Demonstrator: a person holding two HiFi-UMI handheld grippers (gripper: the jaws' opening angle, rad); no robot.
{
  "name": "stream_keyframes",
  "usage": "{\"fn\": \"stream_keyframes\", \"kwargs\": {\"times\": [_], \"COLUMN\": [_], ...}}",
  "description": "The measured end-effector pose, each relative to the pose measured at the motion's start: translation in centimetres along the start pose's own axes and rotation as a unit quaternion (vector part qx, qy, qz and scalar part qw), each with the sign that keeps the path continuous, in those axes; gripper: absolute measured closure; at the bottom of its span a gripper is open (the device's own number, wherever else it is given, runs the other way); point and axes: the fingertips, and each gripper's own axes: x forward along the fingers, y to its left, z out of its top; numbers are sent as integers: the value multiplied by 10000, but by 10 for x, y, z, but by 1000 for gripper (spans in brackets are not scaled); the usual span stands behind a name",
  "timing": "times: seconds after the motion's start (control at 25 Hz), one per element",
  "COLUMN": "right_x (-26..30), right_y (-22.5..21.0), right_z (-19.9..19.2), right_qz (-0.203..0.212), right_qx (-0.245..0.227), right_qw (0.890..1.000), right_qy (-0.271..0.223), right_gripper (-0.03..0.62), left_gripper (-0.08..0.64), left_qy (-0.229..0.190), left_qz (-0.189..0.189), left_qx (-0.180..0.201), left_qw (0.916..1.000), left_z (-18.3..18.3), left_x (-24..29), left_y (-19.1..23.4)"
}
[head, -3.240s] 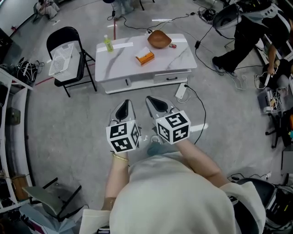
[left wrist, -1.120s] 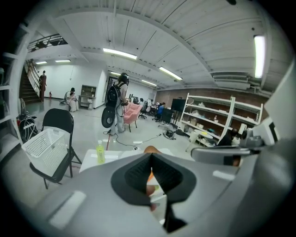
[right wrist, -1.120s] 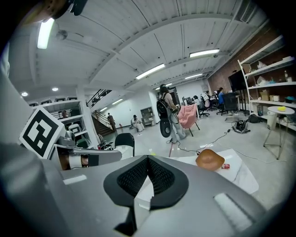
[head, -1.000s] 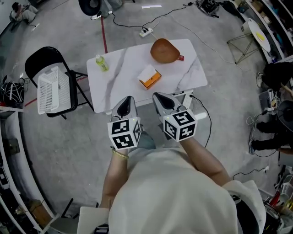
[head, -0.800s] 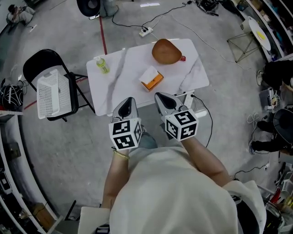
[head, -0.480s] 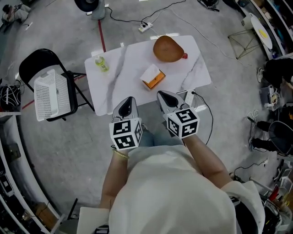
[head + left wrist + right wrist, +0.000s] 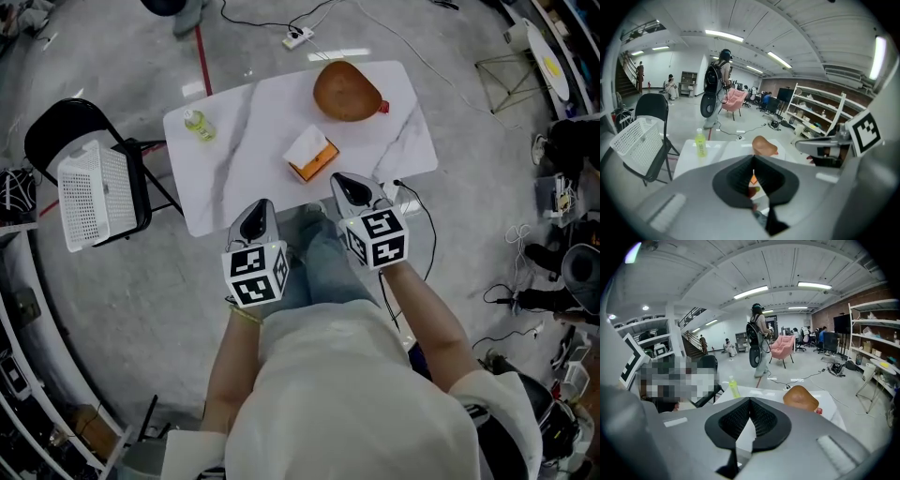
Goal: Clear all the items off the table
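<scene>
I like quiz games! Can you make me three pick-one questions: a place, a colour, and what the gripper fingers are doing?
1. Where is the white basket? A) on the table B) on the chair C) on the floor
2. What colour is the bottle? A) green B) blue C) red
3. The fingers of the left gripper are: A) wide open B) holding a bowl C) shut, empty
Answers: B, it rests on the seat; A, it looks yellow-green; C, they meet, nothing between.

Grey concrete floor (image 7: 122, 277), black folding chair (image 7: 66, 125), white shelving (image 7: 820, 112), ceiling strip lights (image 7: 724, 36).
</scene>
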Motion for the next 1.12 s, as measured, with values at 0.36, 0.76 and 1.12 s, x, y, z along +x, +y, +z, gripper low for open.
{"fn": "stream_keyframes", "kwargs": {"times": [0.36,0.76,1.12], "right_x": [55,116,154], "right_y": [-30,-54,-56], "right_z": [-24,-64,-110], "right_qz": [442,971,1589], "right_qx": [-336,-957,-1859], "right_qw": [9968,9824,9513], "right_qy": [582,1274,1879], "right_gripper": [595,499,407], "left_gripper": [551,551,551], "left_qy": [171,485,716], "left_qz": [233,497,649], "left_qx": [-289,-474,-642], "left_qw": [9992,9965,9932], "left_z": [-6,-37,-64], "left_x": [59,114,154], "left_y": [10,34,46]}}
